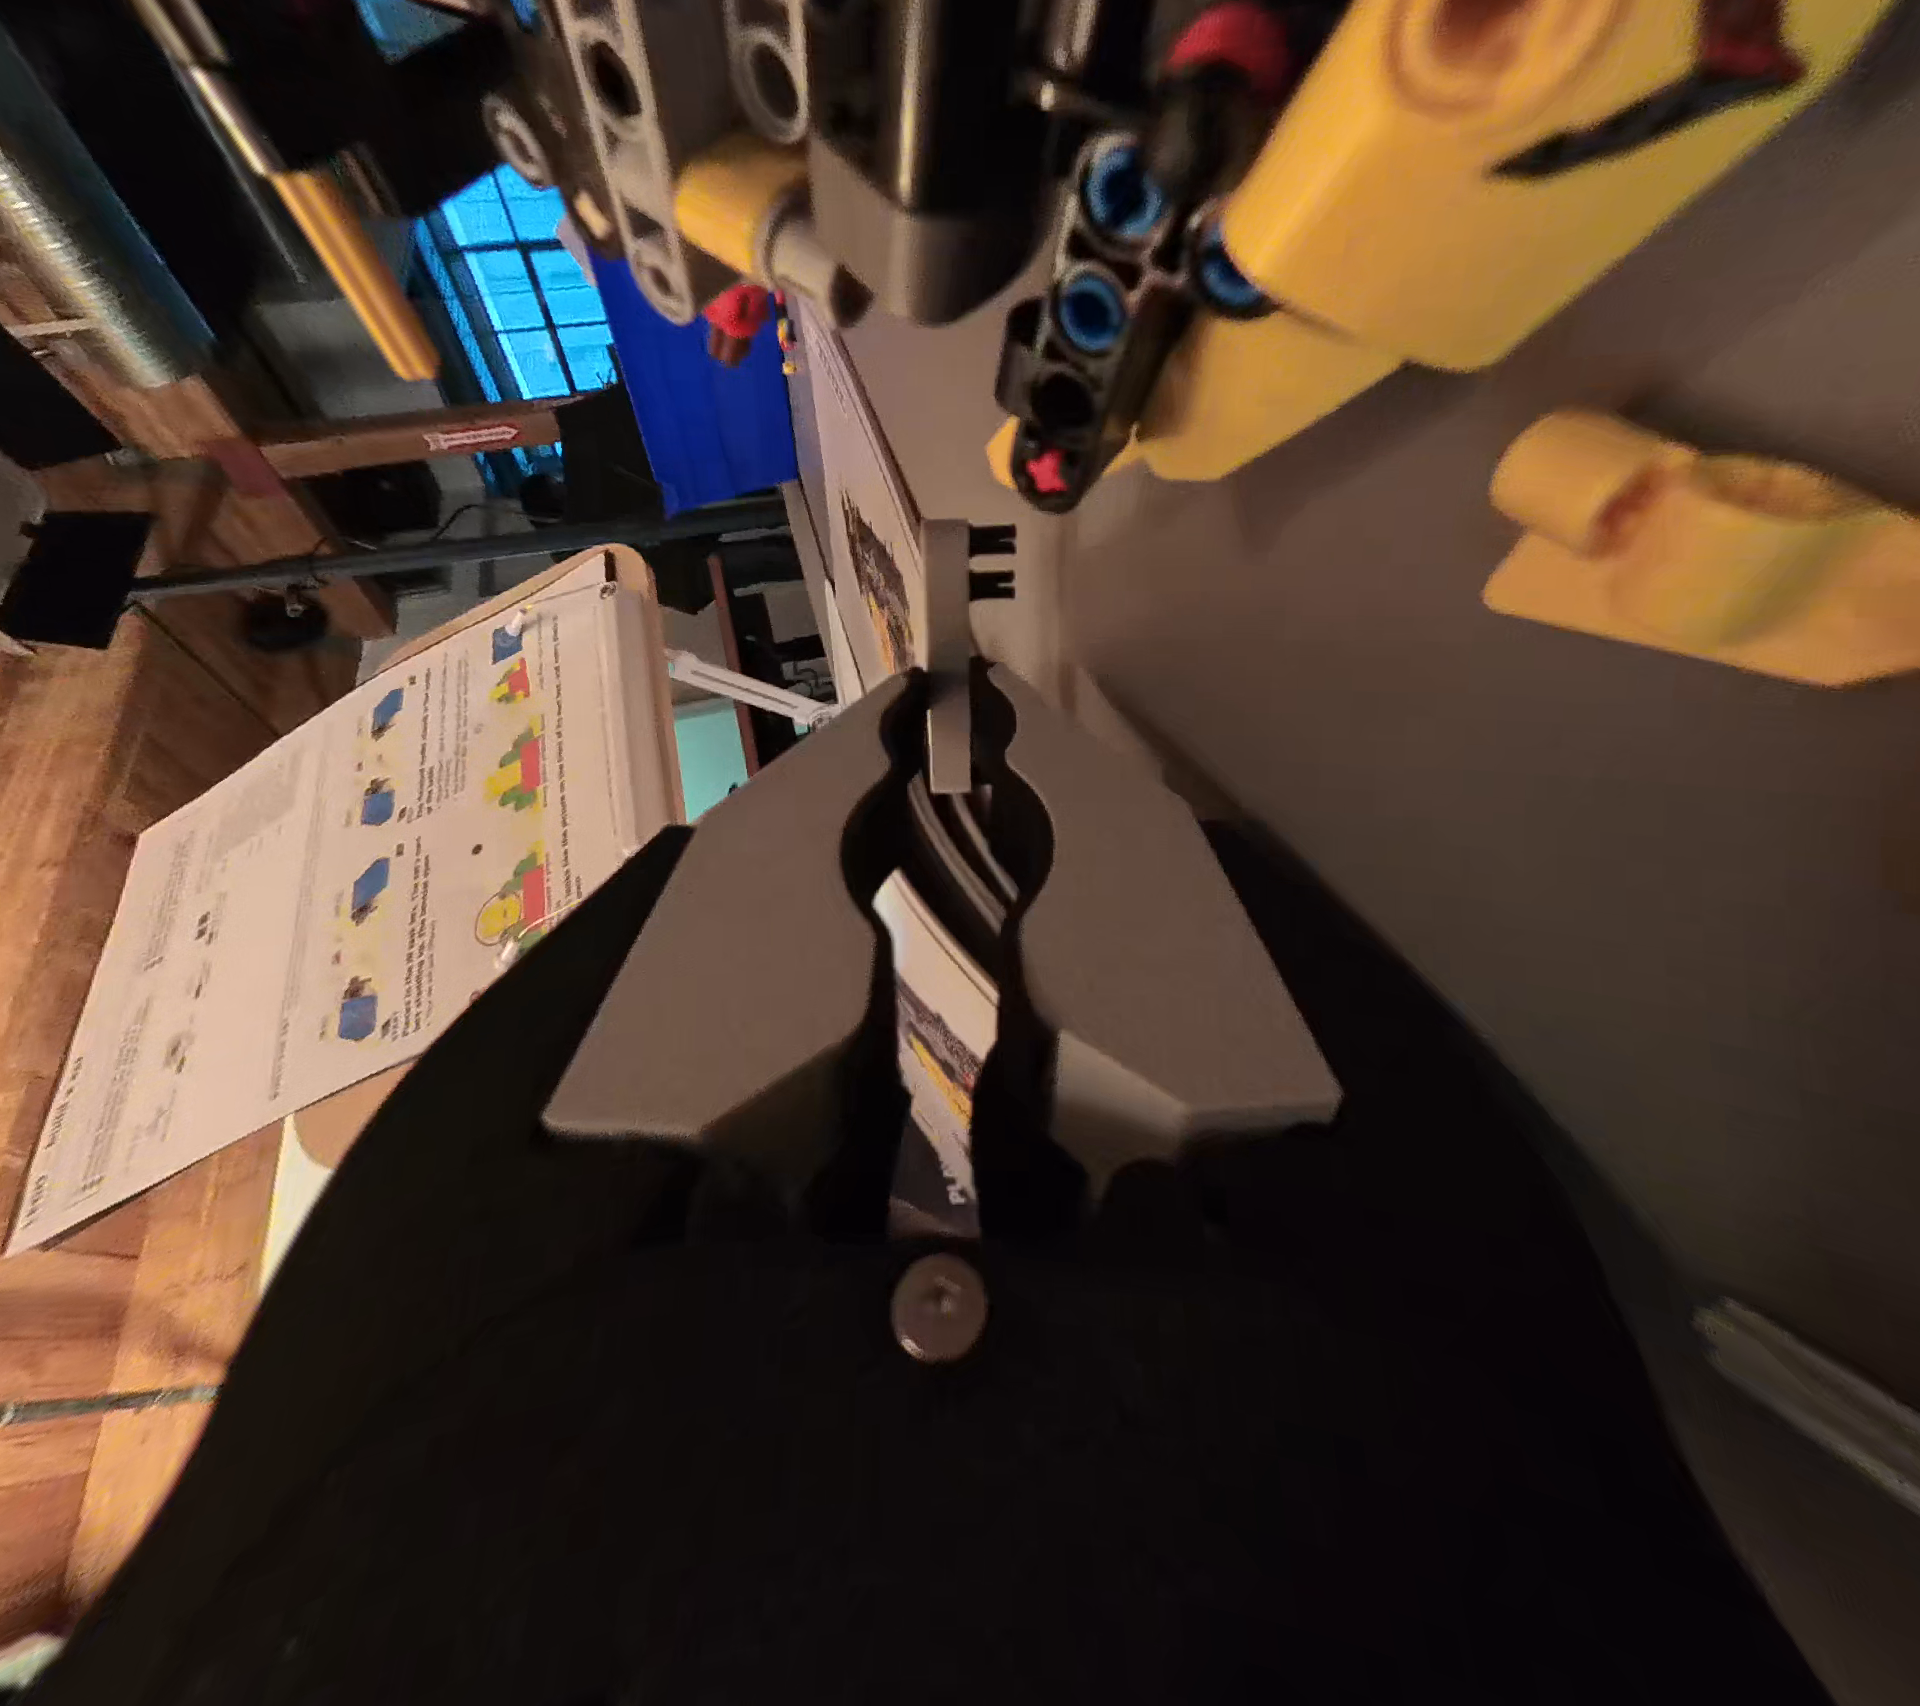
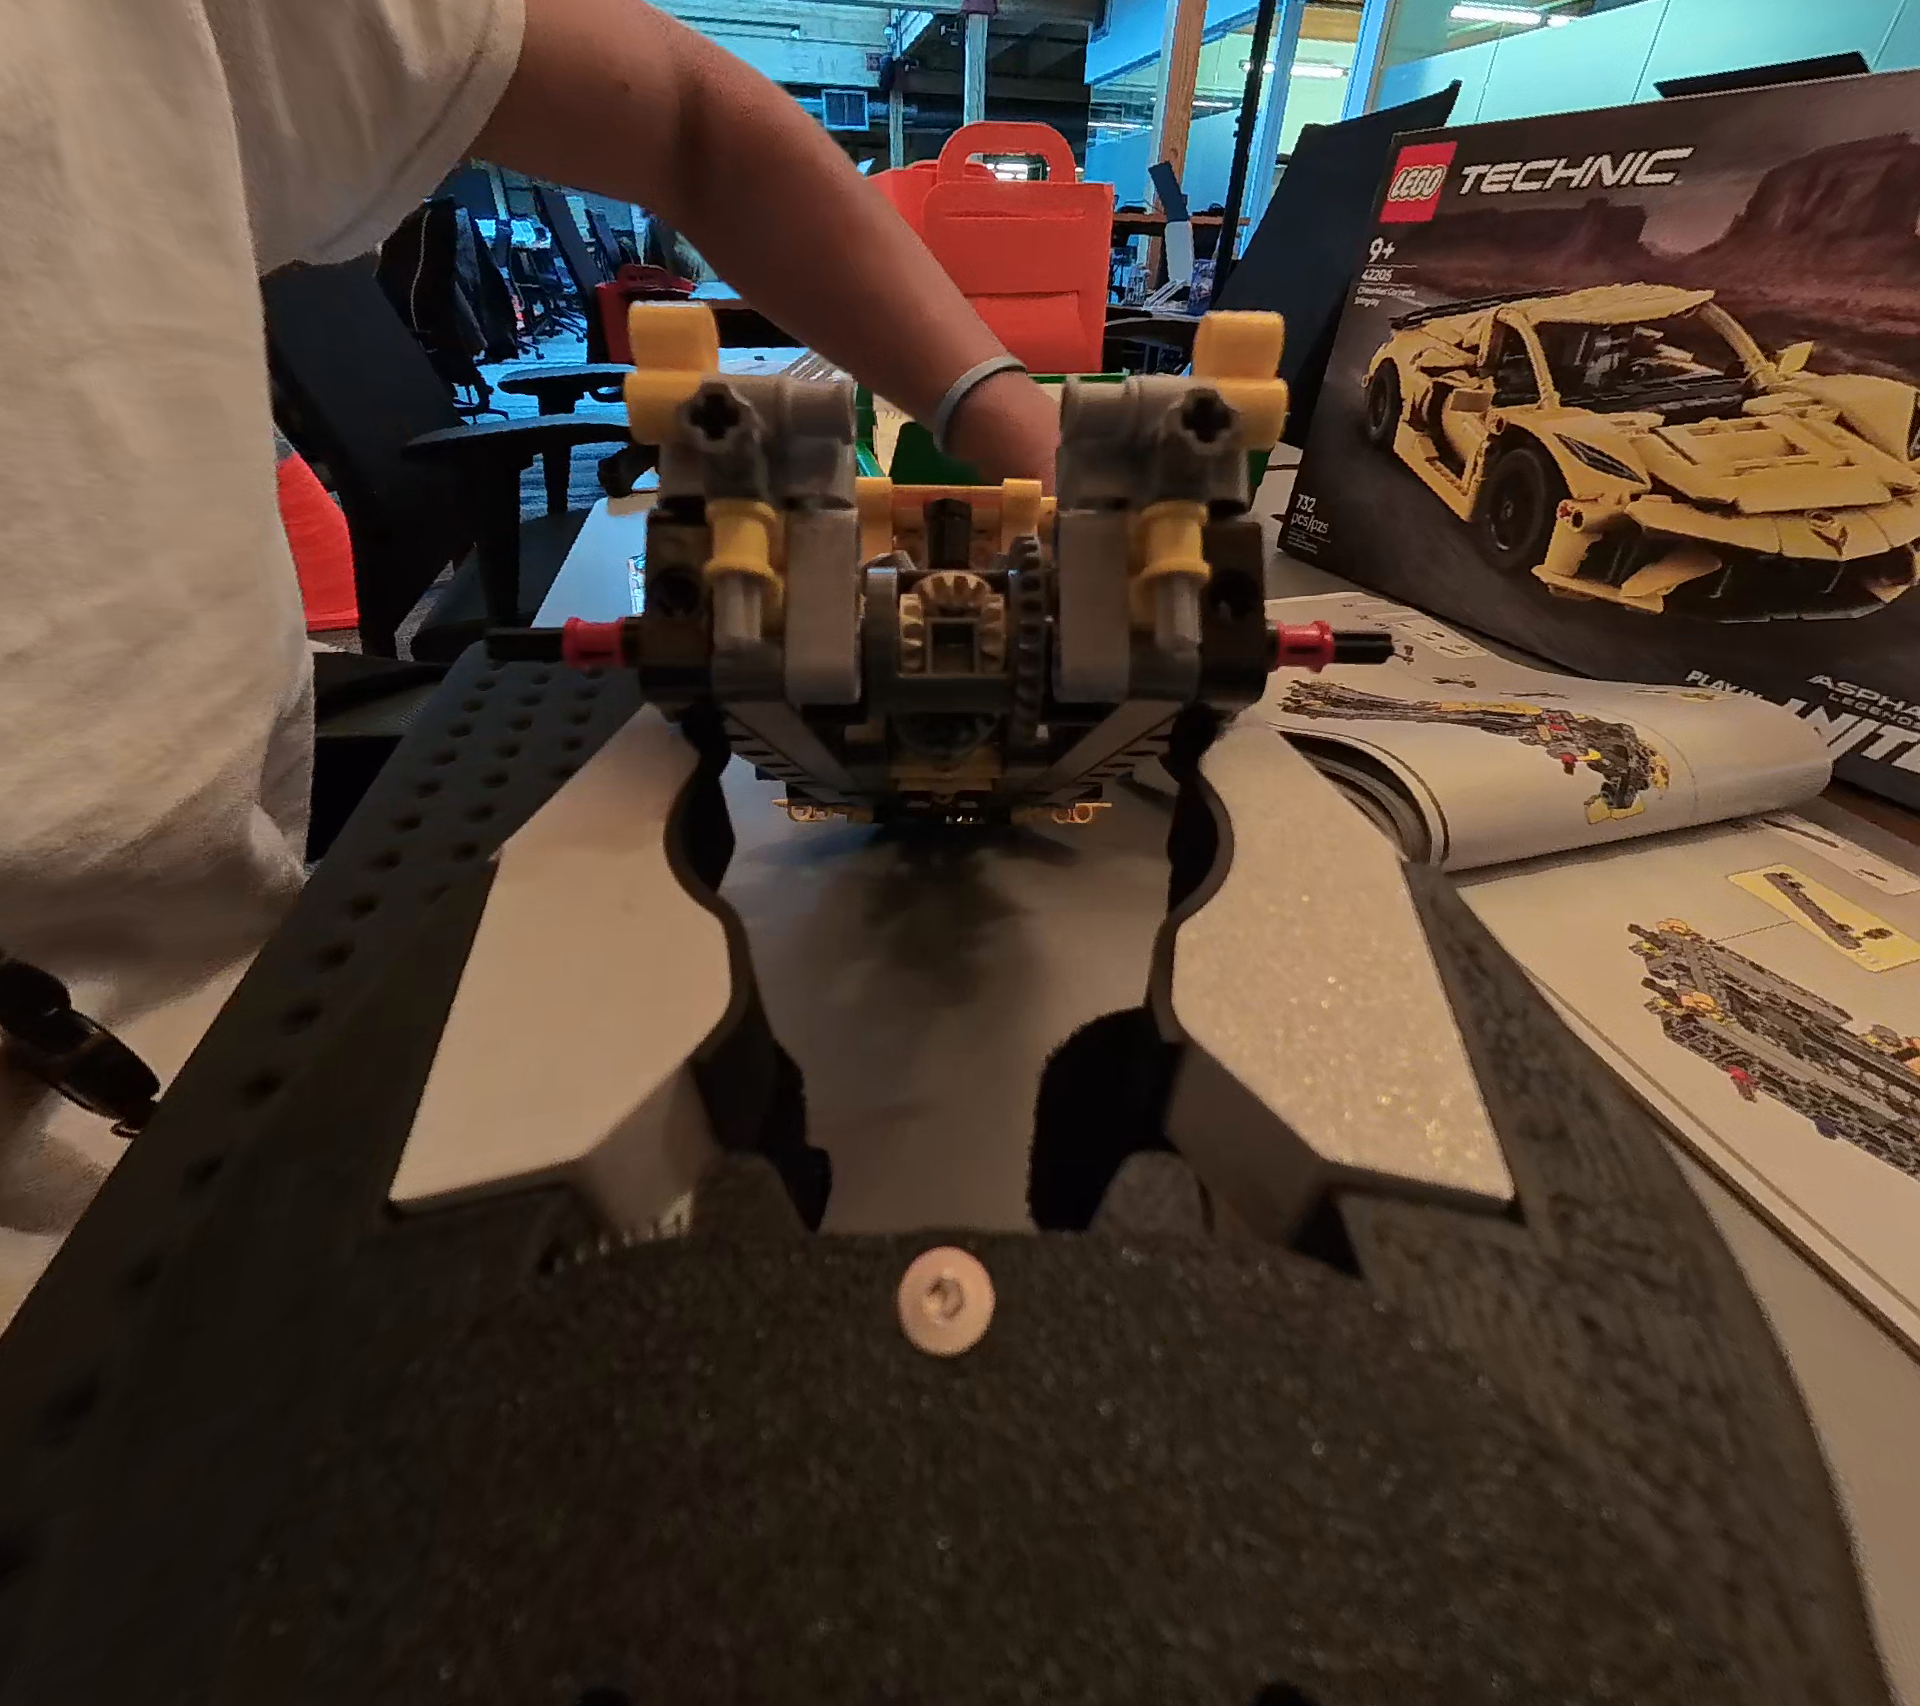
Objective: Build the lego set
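Left gripper pinching grey beam with black pins | right gripper clamping chassis | aligning pins squarely with holes before pressing.

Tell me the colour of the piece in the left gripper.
Light grey piece with black pins; left wrist view.

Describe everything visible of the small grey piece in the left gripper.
The small grey piece is a thin, flat, light grey plastic Lego part with two black pins projecting sideways near its far end. The left gripper is shut on its near end, and it points toward the car assembly without touching it.
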`<state>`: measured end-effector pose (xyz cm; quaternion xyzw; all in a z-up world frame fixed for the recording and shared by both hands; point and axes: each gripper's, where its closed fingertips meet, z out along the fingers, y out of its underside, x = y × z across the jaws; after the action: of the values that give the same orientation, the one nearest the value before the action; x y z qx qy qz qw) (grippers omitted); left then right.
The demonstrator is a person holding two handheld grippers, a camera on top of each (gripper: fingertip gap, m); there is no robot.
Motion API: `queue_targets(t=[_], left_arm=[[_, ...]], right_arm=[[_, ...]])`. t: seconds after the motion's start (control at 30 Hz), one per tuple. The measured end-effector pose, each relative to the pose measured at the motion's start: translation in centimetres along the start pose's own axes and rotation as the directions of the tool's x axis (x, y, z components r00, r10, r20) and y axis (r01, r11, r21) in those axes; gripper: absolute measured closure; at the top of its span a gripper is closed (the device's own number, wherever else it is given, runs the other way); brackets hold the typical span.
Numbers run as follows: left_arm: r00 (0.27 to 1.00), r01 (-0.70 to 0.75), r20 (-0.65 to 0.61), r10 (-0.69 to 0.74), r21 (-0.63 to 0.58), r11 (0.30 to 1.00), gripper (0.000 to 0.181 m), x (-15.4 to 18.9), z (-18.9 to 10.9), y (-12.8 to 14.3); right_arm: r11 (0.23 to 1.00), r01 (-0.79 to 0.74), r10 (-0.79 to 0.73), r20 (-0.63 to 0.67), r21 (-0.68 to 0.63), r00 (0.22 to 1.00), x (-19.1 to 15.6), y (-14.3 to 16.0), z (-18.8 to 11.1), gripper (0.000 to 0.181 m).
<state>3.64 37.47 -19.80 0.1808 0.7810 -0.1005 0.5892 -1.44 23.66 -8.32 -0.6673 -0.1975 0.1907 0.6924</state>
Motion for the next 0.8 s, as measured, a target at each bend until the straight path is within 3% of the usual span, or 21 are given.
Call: queue_targets(t=[0.23,0.43,0.53,0.67,0.8], left_arm=[[0.988,-0.086,-0.127,0.091,0.042,0.995,0.173,1.2,-0.1,-0.1],[0.973,-0.204,-0.096,0.209,0.057,0.977,0.173,1.2,0.1,0.0],[0.968,-0.203,-0.144,0.206,0.032,0.979,0.168,1.3,-0.3,0.4],[0.956,-0.119,-0.269,0.114,-0.003,0.993,0.158,1.3,-1.8,1.1],[0.889,0.082,-0.437,-0.134,-0.135,0.987,0.152,0.6,-2.8,2.1]], right_arm=[[1.0,0.0,0.0,0.002,0.0,1.0,0.0,0.0,0.0,0.096],[1.0,0.003,-0.003,0.001,-0.002,1.0,0.0,0.0,0.0,0.096],[1.0,0.003,-0.003,0.001,-0.002,1.0,0.0,0.0,0.0,0.096],[1.0,0.004,-0.004,0.002,-0.003,1.0,-0.1,0.0,0.0,0.096],[1.0,-0.001,0.001,0.003,-0.002,1.0,0.0,0.0,0.0,0.096]])
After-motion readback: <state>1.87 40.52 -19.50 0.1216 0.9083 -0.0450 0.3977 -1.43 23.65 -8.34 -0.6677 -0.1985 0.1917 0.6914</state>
